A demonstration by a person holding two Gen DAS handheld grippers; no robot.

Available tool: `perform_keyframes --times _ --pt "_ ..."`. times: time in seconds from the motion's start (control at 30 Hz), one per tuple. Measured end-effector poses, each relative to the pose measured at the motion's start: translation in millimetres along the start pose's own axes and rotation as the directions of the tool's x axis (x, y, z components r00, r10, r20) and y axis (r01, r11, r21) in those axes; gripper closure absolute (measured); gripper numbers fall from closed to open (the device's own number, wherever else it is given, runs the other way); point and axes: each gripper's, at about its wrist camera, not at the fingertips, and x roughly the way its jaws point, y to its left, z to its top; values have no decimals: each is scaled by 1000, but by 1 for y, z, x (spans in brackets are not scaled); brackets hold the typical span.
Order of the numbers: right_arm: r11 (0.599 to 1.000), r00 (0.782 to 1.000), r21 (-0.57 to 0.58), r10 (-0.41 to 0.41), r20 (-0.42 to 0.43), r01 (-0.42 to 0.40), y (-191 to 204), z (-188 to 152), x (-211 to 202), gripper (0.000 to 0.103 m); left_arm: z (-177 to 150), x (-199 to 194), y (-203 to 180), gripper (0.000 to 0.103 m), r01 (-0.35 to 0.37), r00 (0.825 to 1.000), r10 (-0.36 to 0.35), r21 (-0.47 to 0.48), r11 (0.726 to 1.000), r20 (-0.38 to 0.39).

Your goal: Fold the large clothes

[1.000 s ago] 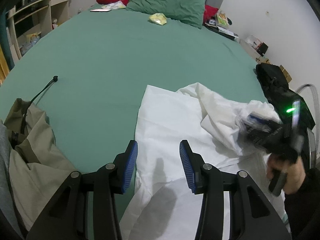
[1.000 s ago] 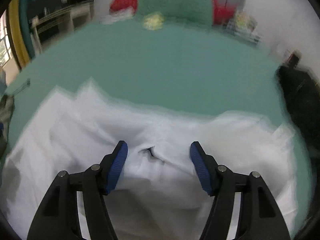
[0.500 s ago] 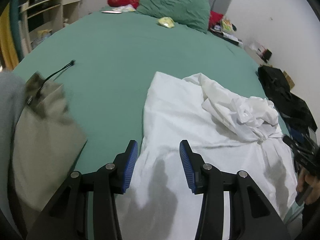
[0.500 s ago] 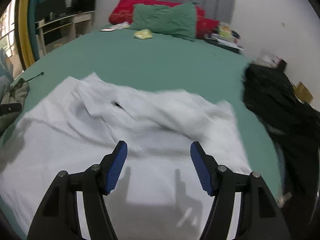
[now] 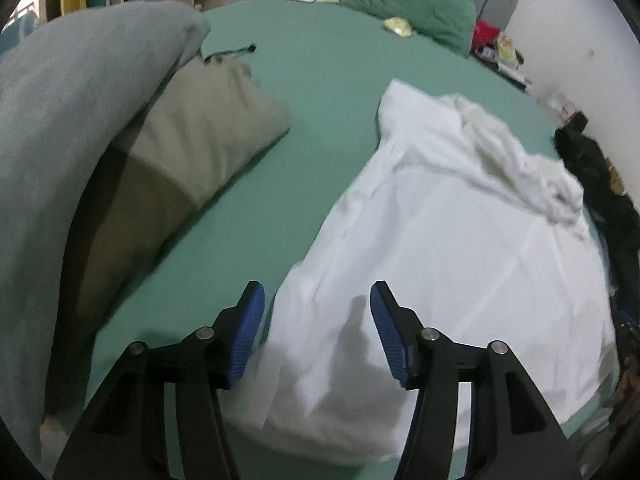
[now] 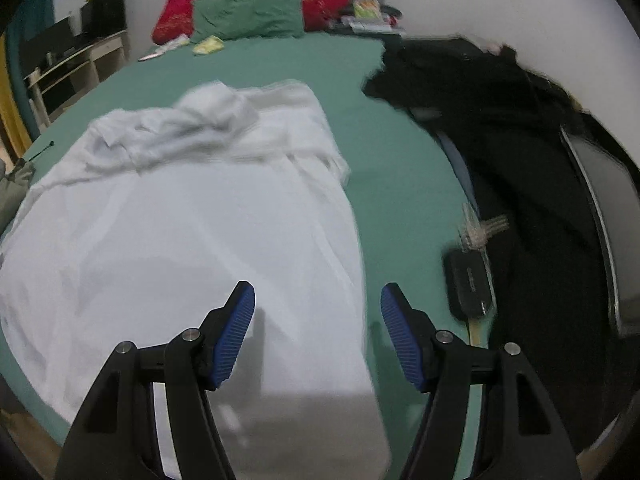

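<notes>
- Left wrist view: your left gripper hangs wide apart and empty, straddling the near left edge of the white garment.
- Right wrist view: your right gripper is equally spread, holding nothing, over the garment's near right edge.
- The garment's long axis runs away from you along the green bed; its bunched far end lies well beyond both tools, so each gripper is nearest its own hem corner.
- Compared with a second ago, the right gripper has left the crumpled middle, and both have drawn back to the hem.
- The olive garment and grey fabric now sit much larger at your left.
</notes>
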Motion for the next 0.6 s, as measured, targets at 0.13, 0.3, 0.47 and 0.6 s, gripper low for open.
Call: perform_keyframes --times 0.13,0.3,0.47,0.6 --pt "991 991 107 96 -97 -85 -18 -24 15 37 -12 7 1 42 -72 996 74 47 996 -42" --pt "991 991 81 109 -73 -103 -8 -33 14 42 -19 6 -3 40 -119 992 122 93 989 -28" --pt "984 982 47 177 -62 -175 8 -39 10 92 -29 5 -16 40 -154 987 160 141 978 -33" --pt "977 977 69 207 -46 -204 10 -42 7 97 -39 -4 -25 55 -118 991 126 173 978 -35"
